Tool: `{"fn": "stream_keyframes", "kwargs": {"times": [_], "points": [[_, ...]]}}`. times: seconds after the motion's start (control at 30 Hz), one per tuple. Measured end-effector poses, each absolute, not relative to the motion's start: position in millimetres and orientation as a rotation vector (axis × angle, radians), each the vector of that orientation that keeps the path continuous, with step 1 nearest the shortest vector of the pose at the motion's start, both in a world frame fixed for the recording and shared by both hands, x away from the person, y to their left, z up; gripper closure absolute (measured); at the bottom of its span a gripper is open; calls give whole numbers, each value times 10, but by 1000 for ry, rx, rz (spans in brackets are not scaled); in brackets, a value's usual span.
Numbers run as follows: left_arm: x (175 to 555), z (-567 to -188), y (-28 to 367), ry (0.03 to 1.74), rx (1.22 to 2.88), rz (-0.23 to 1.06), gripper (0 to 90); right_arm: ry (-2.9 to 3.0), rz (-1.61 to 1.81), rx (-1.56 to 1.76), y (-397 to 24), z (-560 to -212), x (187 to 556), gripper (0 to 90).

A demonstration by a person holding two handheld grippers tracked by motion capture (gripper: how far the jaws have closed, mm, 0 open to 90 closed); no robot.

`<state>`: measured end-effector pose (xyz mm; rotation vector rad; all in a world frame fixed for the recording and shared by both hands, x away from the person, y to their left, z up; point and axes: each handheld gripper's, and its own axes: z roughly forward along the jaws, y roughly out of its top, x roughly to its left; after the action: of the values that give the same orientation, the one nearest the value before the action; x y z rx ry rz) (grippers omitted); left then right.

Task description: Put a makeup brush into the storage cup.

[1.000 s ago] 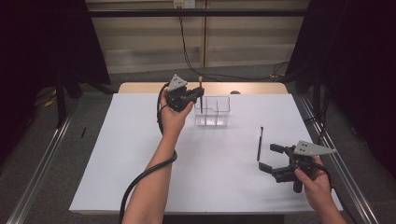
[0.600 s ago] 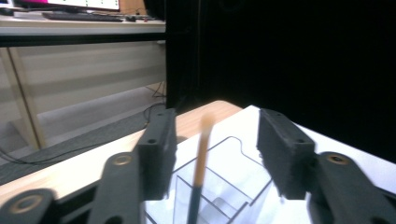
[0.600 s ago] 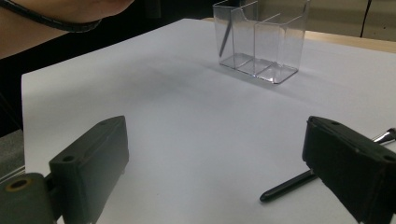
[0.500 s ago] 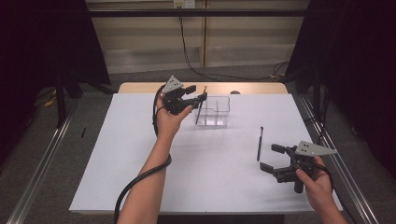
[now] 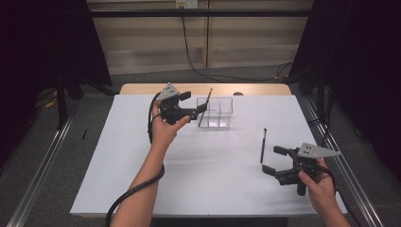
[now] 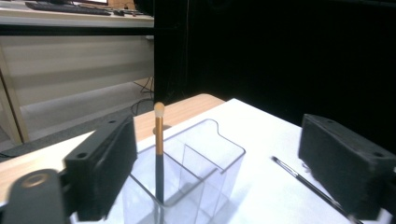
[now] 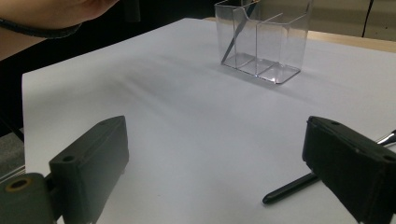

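A slim black brush point(image 6: 159, 154) with gold ferrule and pale tip stands in the clear organizer point(image 6: 205, 172). Beside that organizer, the left gripper point(image 5: 195, 110) has just spread its fingers off it; the right gripper point(image 5: 276, 160) gapes empty.

The high view is looking forward and down from above the person's side, taking in the whole table point(image 5: 142, 189) from some distance. The left gripper view is sitting low and very close to the clear box point(image 6: 196, 172), looking between its own two jaws toward the far table edge and a dark curtain. The right gripper view is lying near the table surface and is looking across it at the same box point(image 7: 264, 42) from farther away. All three views are sharing the box with the brush point(image 5: 208, 97) inside it. They are also sharing the thin black brush point(image 5: 262, 144) lying on the table.
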<state>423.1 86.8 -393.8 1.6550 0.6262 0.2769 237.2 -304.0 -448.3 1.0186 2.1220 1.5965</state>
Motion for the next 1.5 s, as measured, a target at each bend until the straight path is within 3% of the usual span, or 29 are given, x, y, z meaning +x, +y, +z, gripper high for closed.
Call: {"fn": "stream_keyframes", "kwargs": {"times": [0.4,1.5], "points": [[4038,-3984,961,611,1650,226,1,2119,1598,1024,-3060,-4479,2365,68],[3544,-4129,1654,534,1665,284,0,2110,1584,1024,-3090,-4479,2353,68]]}}
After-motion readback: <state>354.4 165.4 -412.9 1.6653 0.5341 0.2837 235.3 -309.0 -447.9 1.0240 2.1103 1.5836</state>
